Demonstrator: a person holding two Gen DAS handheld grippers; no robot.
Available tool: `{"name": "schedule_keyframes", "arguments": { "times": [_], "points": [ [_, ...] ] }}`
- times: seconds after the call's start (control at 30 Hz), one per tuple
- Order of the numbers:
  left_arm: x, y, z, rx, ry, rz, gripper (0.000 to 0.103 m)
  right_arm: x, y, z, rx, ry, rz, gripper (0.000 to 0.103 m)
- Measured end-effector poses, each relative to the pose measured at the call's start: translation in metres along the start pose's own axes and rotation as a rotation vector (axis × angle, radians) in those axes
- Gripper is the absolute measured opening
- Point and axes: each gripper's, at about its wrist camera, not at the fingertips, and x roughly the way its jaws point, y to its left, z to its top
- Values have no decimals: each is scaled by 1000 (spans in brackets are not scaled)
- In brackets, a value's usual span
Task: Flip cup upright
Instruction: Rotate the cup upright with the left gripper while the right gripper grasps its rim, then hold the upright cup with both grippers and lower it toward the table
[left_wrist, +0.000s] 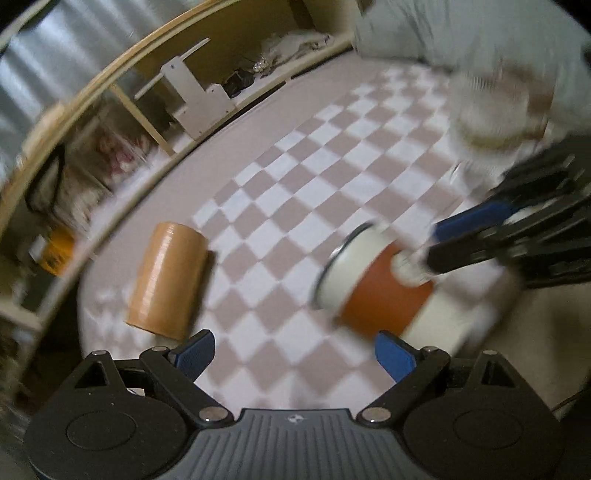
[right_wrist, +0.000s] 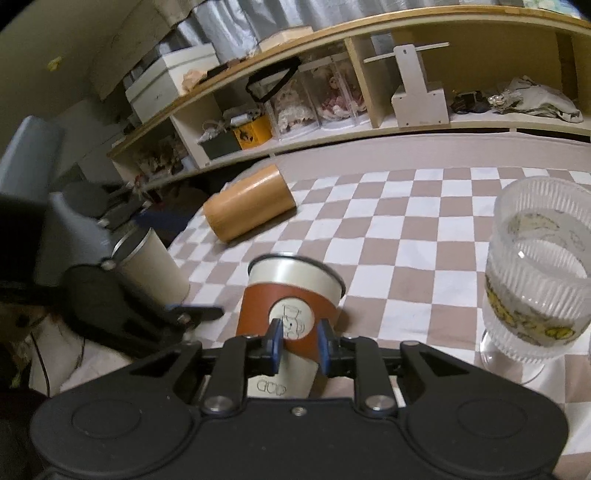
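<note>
A cream cup with a brown sleeve (right_wrist: 291, 291) lies tilted on the checkered cloth (right_wrist: 406, 229), its mouth pointing away from me. My right gripper (right_wrist: 297, 345) is shut on the cup's sleeve, a blue pad on each side. In the left wrist view the same cup (left_wrist: 373, 284) lies on its side at right with the right gripper (left_wrist: 476, 236) on it. My left gripper (left_wrist: 291, 350) is open and empty, low over the cloth, the cup just ahead of its right finger.
A tan cylinder cup (left_wrist: 166, 284) lies on its side at left, also in the right wrist view (right_wrist: 249, 208). A ribbed glass goblet (right_wrist: 535, 273) stands upright at right. A cream steel-rimmed cup (right_wrist: 151, 266) stands by the table's left edge. Wooden shelves (right_wrist: 369, 74) run along the back.
</note>
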Motion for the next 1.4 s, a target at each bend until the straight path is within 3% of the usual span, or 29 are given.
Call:
{"name": "schedule_keyframes", "arguments": {
  "times": [0.27,0.53,0.6,0.67,0.73,0.8,0.93,1.1,1.27,1.4],
  "points": [
    [7,-16,-21,-453,-17,-243,90,-18,-13,8,78,-94,26,22],
    [38,-26,-43,-734,-34,-315,77,-23,-15,11,98,-128,43,25],
    [43,-26,-44,-763,-30,-324,72,-21,-14,13,102,-127,47,30],
    [46,-27,-47,-775,-32,-316,61,-17,-13,18,106,-113,56,38],
    [48,-27,-50,-786,-38,-331,61,-11,-11,24,118,-86,57,61],
    [48,-26,-52,-790,-46,-338,61,-2,-9,32,140,-41,56,67],
    [49,-24,-56,-793,-59,-346,61,24,-6,50,181,101,59,76],
    [48,-23,-59,-788,-74,-354,61,63,0,64,221,288,-12,80],
    [49,-22,-59,-787,-83,-363,61,94,7,66,206,391,-75,86],
    [49,-20,-60,-779,-98,-363,60,106,1,67,219,408,-95,83]
  ]
}}
